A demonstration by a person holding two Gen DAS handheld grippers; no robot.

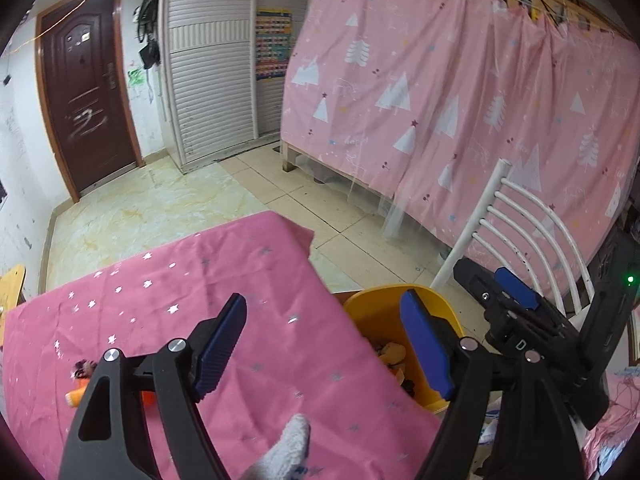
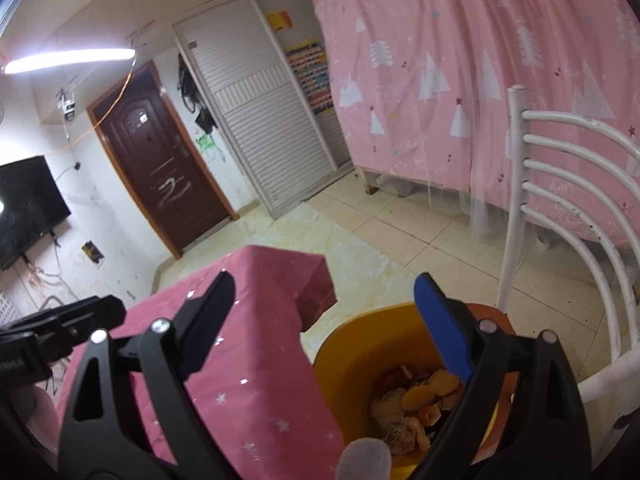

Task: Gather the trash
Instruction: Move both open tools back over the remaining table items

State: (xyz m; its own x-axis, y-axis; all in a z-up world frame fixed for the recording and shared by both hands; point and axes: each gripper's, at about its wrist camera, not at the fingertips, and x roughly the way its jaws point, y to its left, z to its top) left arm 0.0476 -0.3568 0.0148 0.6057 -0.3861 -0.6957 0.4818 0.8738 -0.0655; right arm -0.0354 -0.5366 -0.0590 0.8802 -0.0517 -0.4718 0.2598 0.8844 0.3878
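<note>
A yellow bin point(image 1: 368, 312) stands beside the table's right edge; it also shows in the right wrist view point(image 2: 352, 344), holding orange peels and scraps point(image 2: 416, 404). My left gripper point(image 1: 324, 344) is open and empty above the pink star tablecloth point(image 1: 180, 280), its right finger over the bin. An orange scrap point(image 1: 76, 396) and a small dark piece point(image 1: 82, 368) lie on the cloth at the left, partly hidden by the left finger. My right gripper point(image 2: 324, 320) is open and empty, above the bin's rim; it also appears in the left wrist view point(image 1: 500, 288).
A white slatted chair point(image 2: 560, 200) stands right of the bin. A pink curtain point(image 1: 440, 92) hangs behind it. A dark door point(image 1: 84, 96), a white shutter cabinet point(image 1: 212, 72) and tiled floor point(image 1: 160, 208) lie beyond the table. A TV point(image 2: 24, 208) hangs on the left wall.
</note>
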